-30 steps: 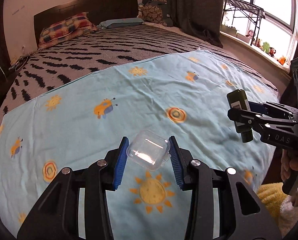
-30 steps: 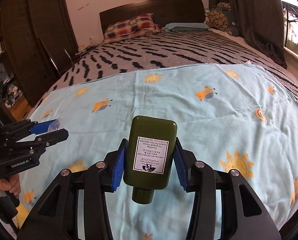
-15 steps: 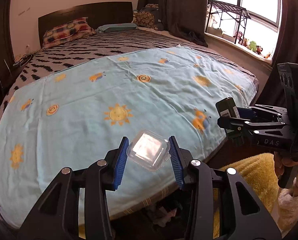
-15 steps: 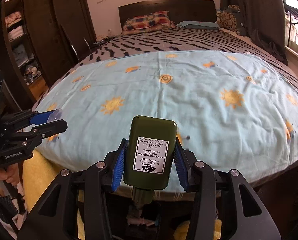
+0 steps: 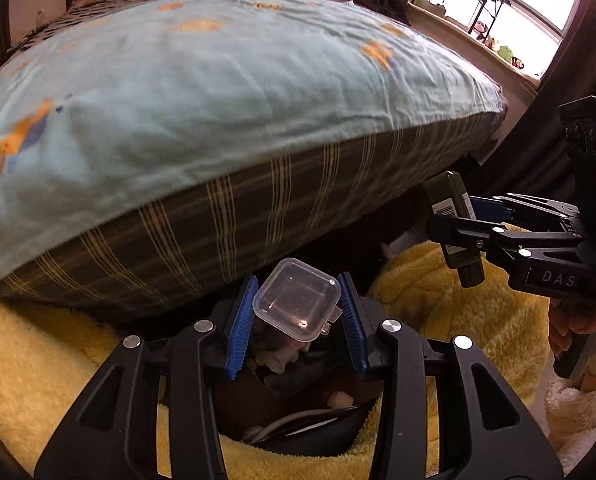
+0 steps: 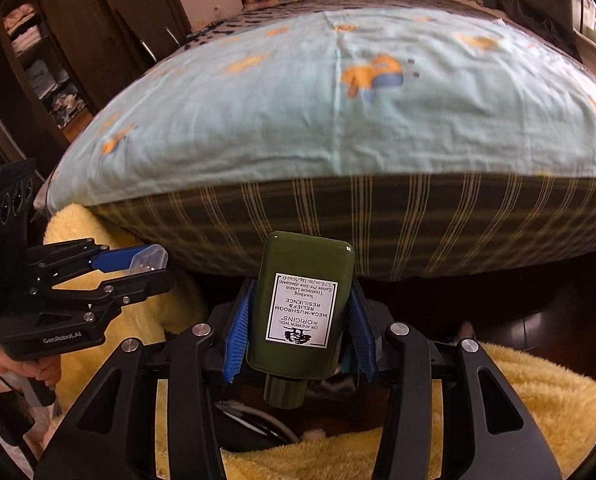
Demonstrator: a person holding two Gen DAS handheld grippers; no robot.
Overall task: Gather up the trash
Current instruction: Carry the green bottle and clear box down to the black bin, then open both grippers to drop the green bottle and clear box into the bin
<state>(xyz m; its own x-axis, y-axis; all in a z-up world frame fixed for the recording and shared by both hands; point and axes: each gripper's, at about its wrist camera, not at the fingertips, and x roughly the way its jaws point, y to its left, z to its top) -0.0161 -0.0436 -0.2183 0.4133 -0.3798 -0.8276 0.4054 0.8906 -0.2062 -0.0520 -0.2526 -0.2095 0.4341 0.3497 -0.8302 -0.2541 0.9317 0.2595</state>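
Carrying 2 pieces of trash below the bed edge: left gripper (image 5: 296, 322) pinching clear plastic box (image 5: 297, 305), right gripper (image 6: 300, 320) clamping green lotion bottle (image 6: 301, 312); next, probably lowering over dark bin (image 5: 298, 420), spreading jaws

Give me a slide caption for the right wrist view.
Right gripper holds a green lotion bottle cap-down at the bed's foot; left gripper alongside.

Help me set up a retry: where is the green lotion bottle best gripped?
Grip the green lotion bottle across its narrow edges at mid-body, as the right claw does now, approaching from the cap end. Its flat, slab-like body gives the pads parallel sides; the small round cap offers less.
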